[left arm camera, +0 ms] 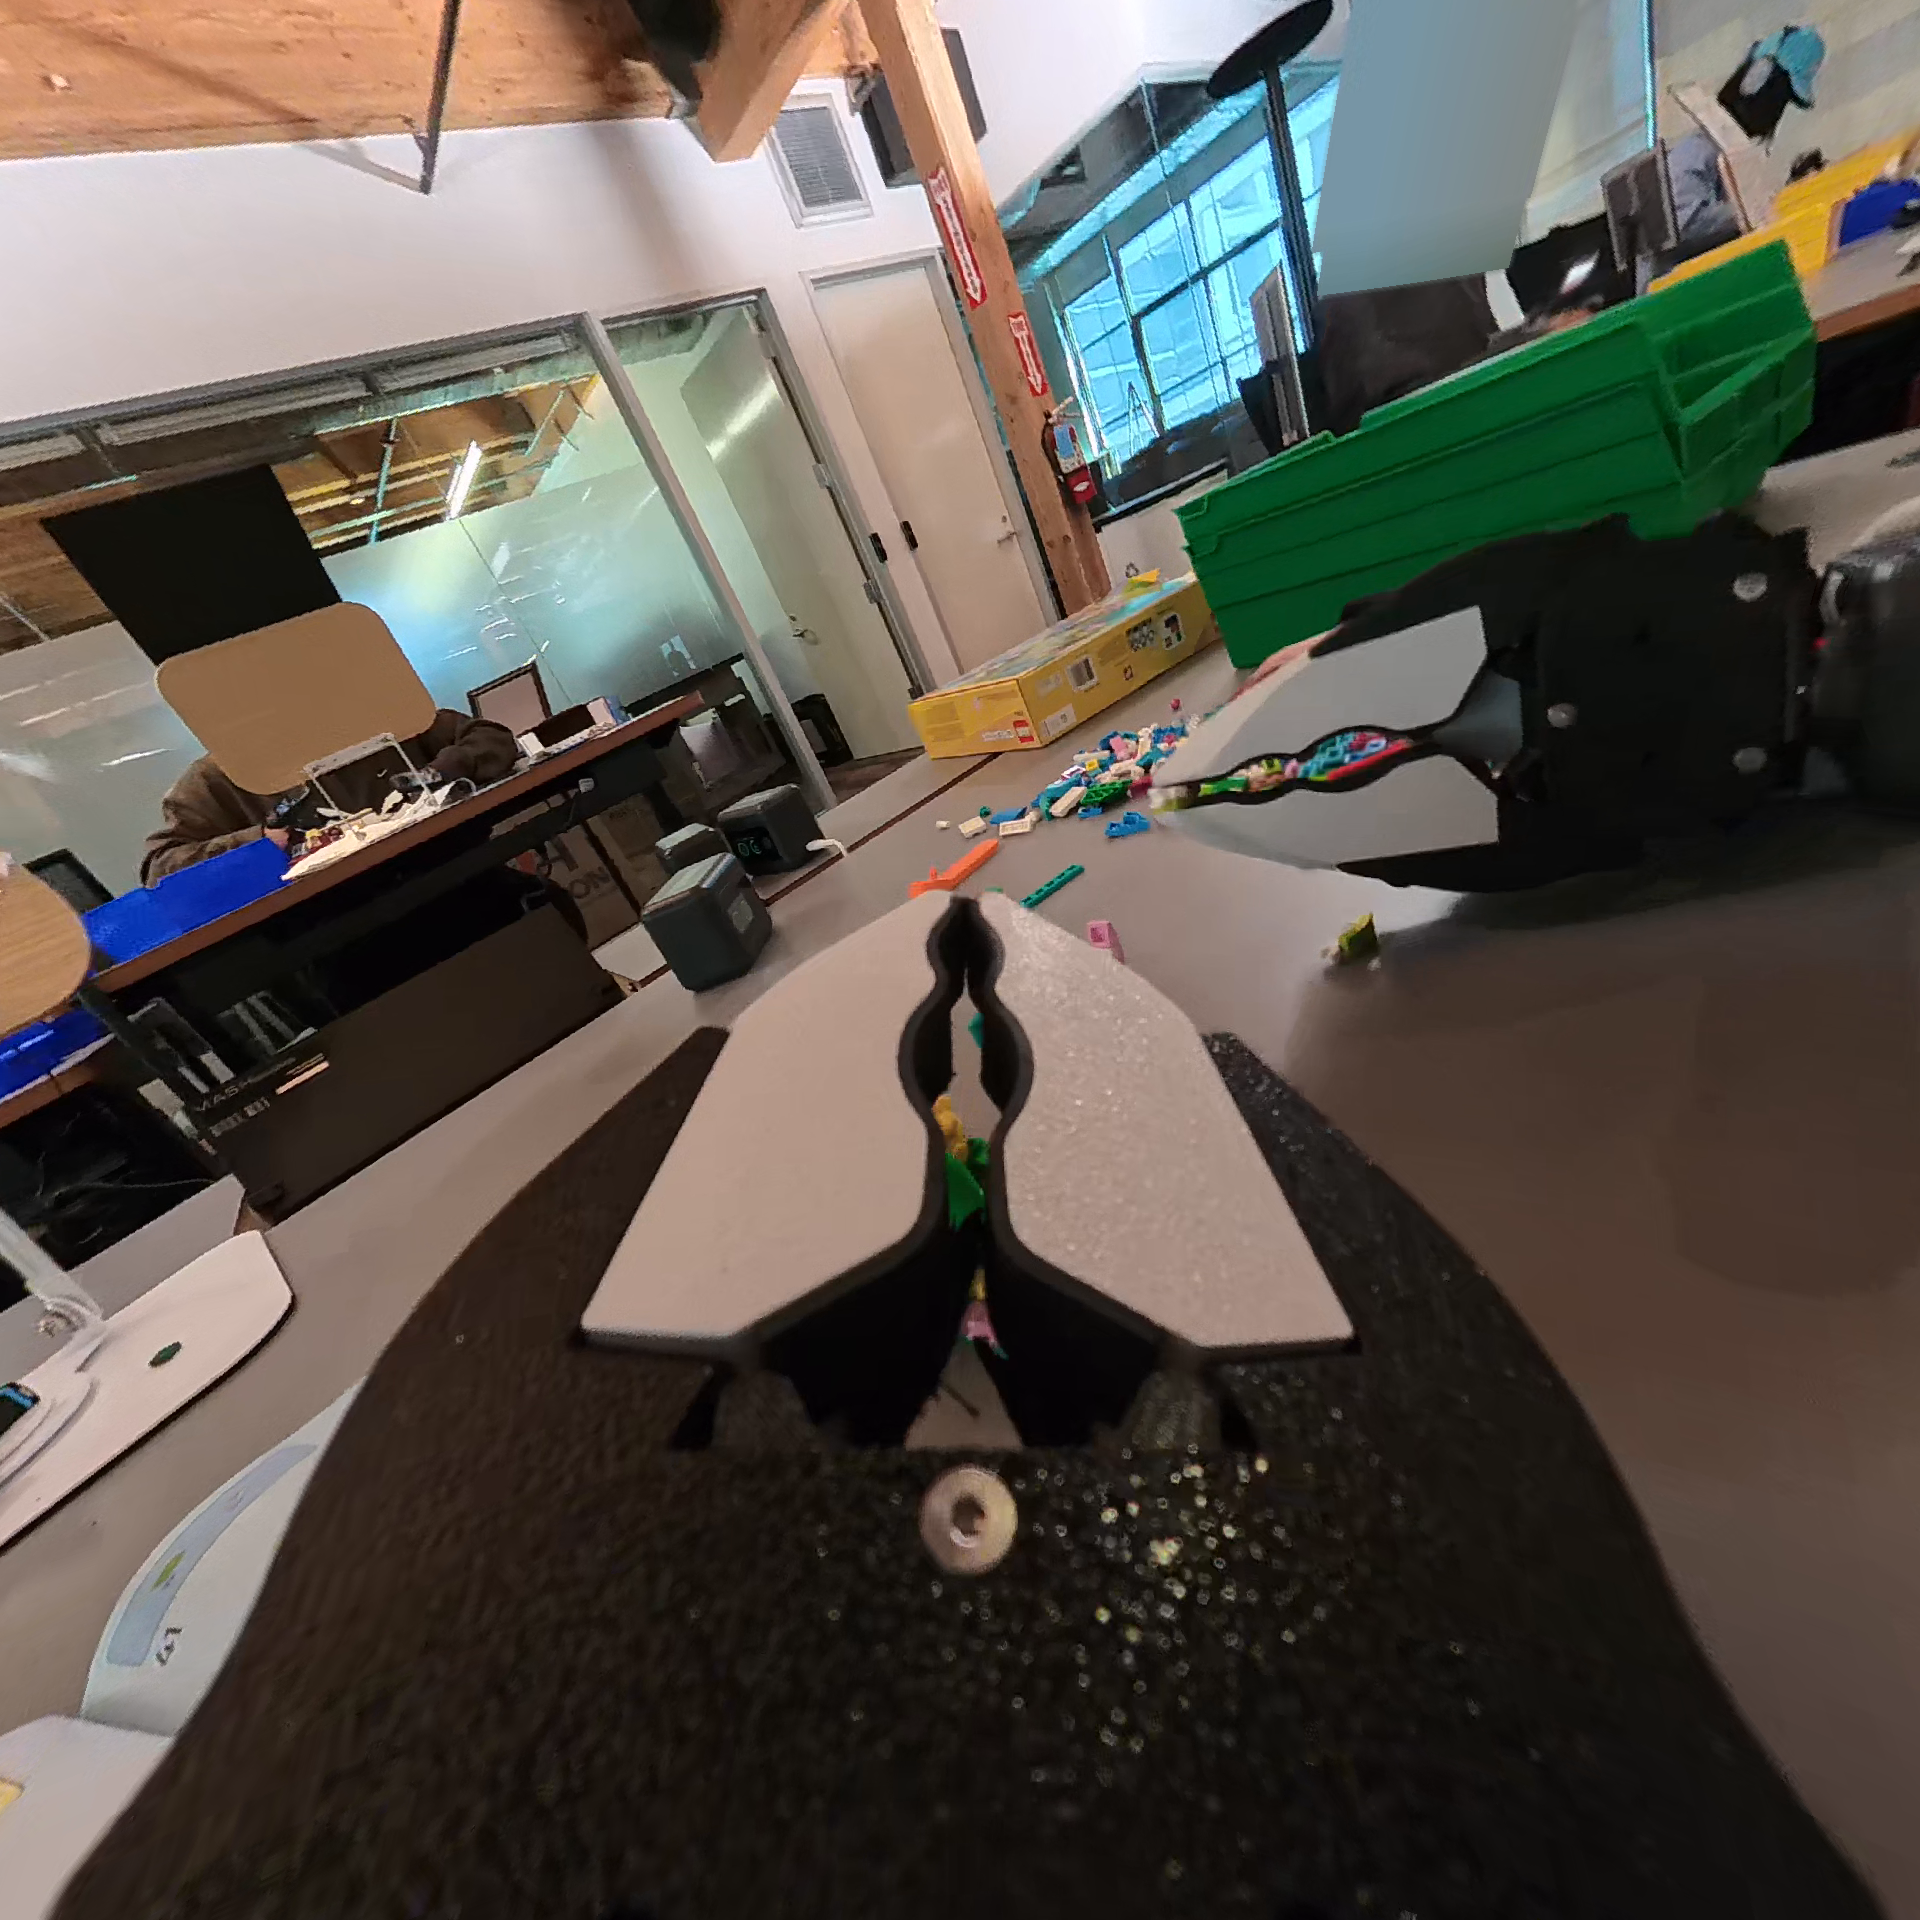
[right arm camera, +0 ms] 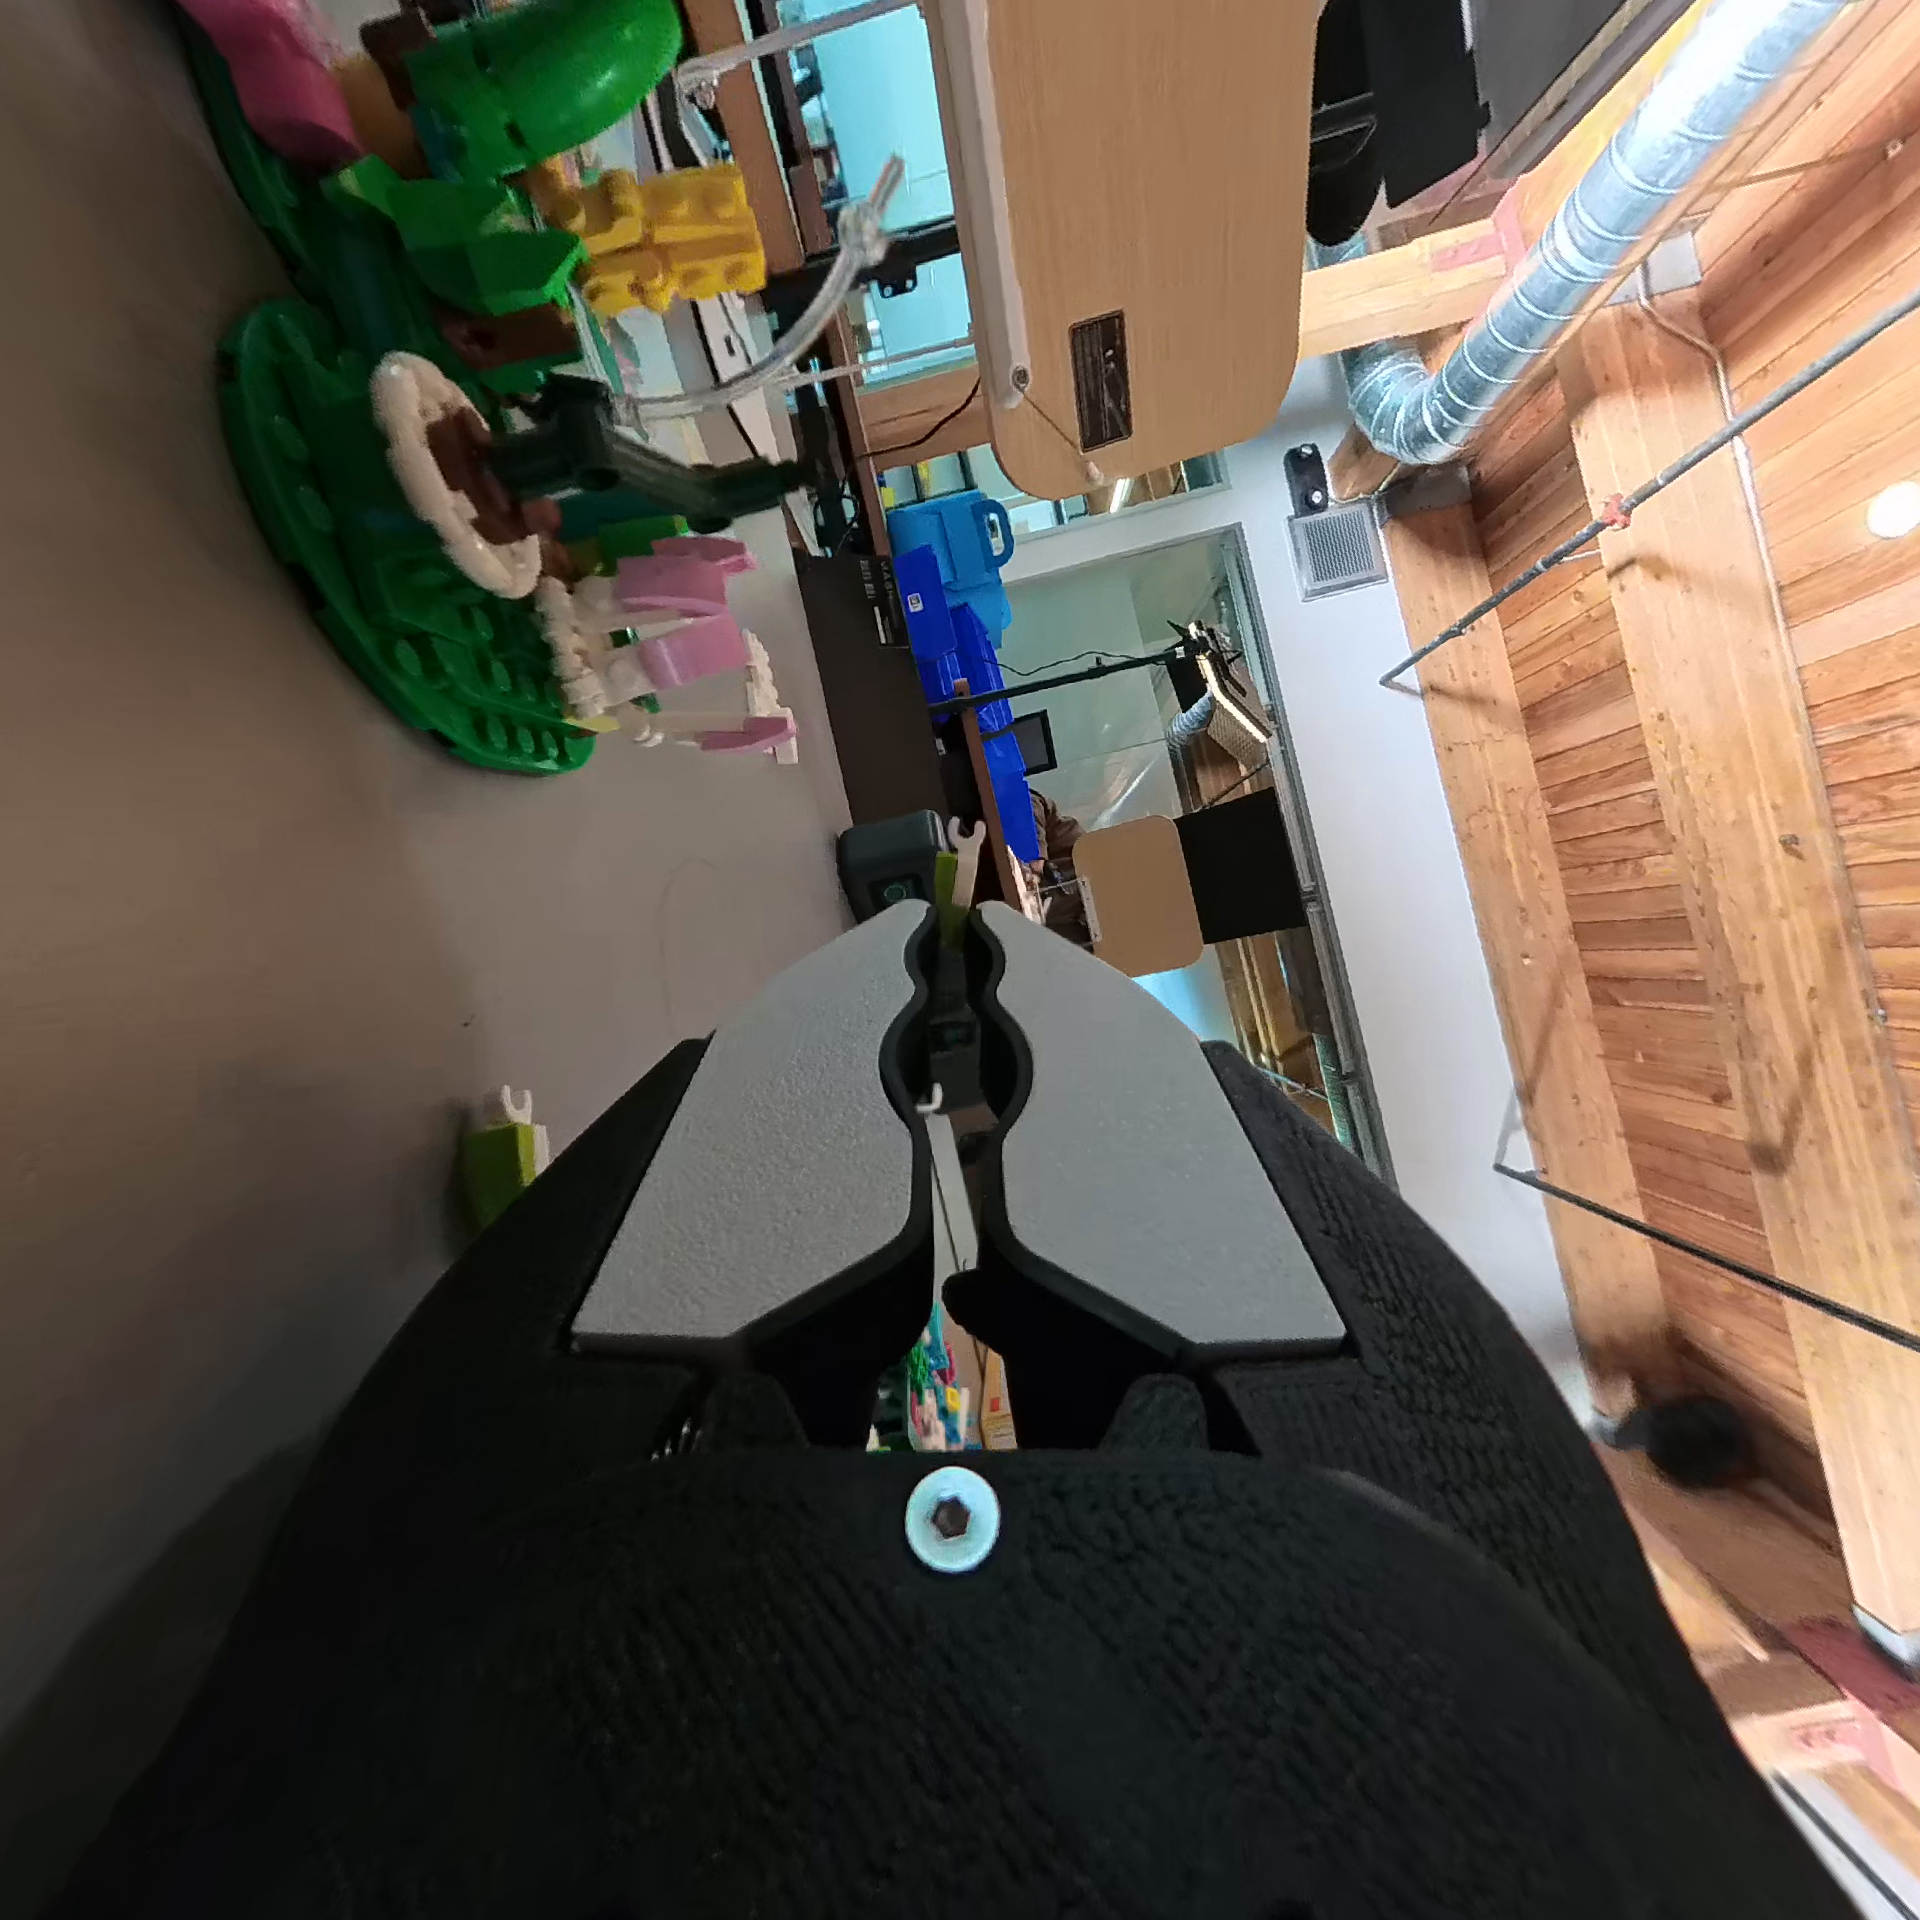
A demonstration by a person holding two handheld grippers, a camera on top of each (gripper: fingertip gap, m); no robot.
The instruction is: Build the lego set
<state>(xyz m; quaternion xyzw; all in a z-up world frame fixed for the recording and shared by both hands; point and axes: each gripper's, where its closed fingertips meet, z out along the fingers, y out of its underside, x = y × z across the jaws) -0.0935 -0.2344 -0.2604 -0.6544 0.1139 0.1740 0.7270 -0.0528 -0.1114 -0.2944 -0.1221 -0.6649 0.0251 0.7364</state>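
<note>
Lime-and-white clip piece (right arm camera: 954,883) sits pinched at my right gripper (right arm camera: 951,920) tips — light, slippery, so I grip its flat sides. Beyond it stands the green model (right arm camera: 416,582). My left gripper (left arm camera: 964,914) is closed, apparently empty.

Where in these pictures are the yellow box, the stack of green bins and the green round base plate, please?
yellow box (left arm camera: 1049,694): left wrist view, on its long side face.
green bins (left arm camera: 1475,499): left wrist view, on the stack's front wall.
green base plate (right arm camera: 457,665): right wrist view, on bare studs near its rim.
</note>
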